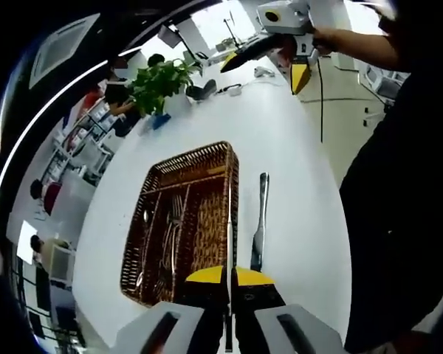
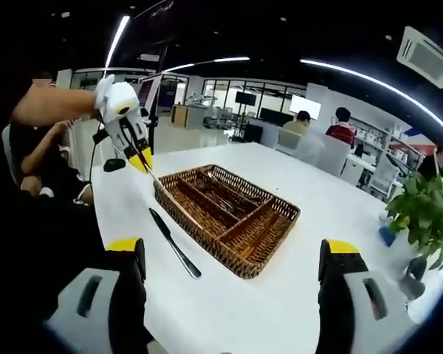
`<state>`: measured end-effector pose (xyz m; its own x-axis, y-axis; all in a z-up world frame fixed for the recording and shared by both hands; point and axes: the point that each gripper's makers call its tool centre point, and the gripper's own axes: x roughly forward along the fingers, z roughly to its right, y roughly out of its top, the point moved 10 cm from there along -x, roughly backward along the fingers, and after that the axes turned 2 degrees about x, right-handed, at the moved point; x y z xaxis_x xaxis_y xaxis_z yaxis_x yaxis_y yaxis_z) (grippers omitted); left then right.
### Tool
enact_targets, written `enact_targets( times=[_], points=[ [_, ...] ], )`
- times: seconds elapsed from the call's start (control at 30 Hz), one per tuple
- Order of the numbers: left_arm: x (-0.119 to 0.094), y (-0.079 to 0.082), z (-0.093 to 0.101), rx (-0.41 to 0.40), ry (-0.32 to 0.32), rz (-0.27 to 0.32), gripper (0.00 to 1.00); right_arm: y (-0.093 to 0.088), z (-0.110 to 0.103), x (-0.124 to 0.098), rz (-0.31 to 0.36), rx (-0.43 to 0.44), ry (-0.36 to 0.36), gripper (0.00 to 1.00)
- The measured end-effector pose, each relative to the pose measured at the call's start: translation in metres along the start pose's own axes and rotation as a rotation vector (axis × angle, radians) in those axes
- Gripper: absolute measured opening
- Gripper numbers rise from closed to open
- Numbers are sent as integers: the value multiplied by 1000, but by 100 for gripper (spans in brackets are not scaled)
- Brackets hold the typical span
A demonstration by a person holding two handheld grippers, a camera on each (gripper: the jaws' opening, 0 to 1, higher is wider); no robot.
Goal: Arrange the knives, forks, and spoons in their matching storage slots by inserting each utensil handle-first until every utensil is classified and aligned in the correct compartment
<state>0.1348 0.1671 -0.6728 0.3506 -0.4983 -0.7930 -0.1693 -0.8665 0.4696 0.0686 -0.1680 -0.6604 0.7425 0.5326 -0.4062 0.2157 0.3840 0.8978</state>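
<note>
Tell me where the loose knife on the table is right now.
The knife lies flat on the white table, just outside the wicker tray's long side and parallel to it. In the left gripper view it lies right of the tray, beyond the left gripper.

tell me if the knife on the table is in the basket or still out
Out. The knife lies flat on the white table beside the wicker basket, outside its rim, with no tool touching it.

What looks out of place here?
One knife lies on the table beside the basket, outside any slot. The left gripper holds another utensil over the basket.
</note>
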Motion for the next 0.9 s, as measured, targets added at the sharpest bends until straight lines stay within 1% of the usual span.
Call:
enact_targets(
  times=[0.17,0.23,0.37,0.63,0.83,0.9],
  points=[
    [0,0,-2,3,32,11,1,1,1,-1,1,10,0,100],
    [0,1,-2,-1,32,17,1,1,0,-1,1,14,-1,100],
    [0,1,-3,8,32,8,1,2,1,-1,11,16,-3,100],
    [1,1,-5,1,34,23,1,3,3,-1,11,18,-12,100],
    [5,1,-11,11,43,29,1,3,5,0,7,16,-14,100],
    [8,1,-15,-7,42,16,1,1,6,0,7,19,-17,100]
  ],
)
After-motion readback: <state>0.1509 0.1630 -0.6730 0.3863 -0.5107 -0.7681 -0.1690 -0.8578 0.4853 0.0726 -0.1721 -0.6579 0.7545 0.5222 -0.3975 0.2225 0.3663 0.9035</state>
